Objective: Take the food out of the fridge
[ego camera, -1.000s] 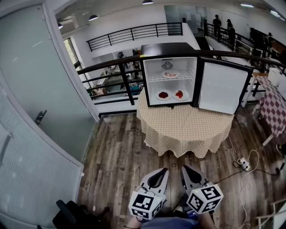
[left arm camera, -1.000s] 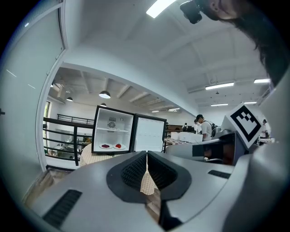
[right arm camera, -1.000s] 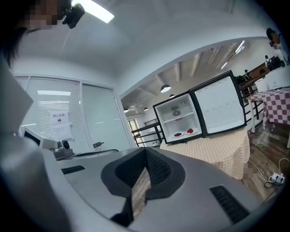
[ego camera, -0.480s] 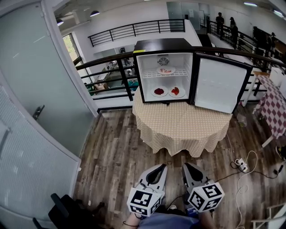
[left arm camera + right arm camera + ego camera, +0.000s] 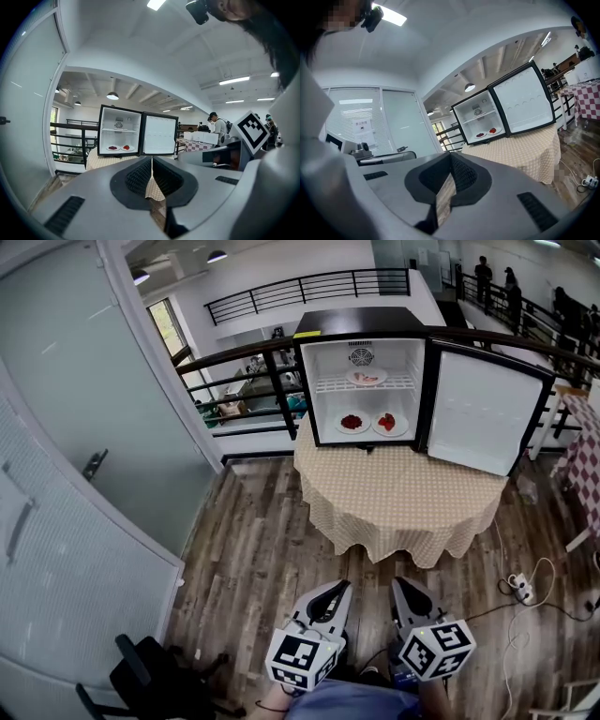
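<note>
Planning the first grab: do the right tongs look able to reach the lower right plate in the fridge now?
Probably not yet: the right tongs are far from the plate, with floor and the table between. The fridge door stands open, so after stepping closer the way looks free.

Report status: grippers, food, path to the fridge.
Left gripper and right gripper shut, empty. Food in the open fridge: plate on the shelf, two plates below. Wood floor up to the table, nothing in the way.
</note>
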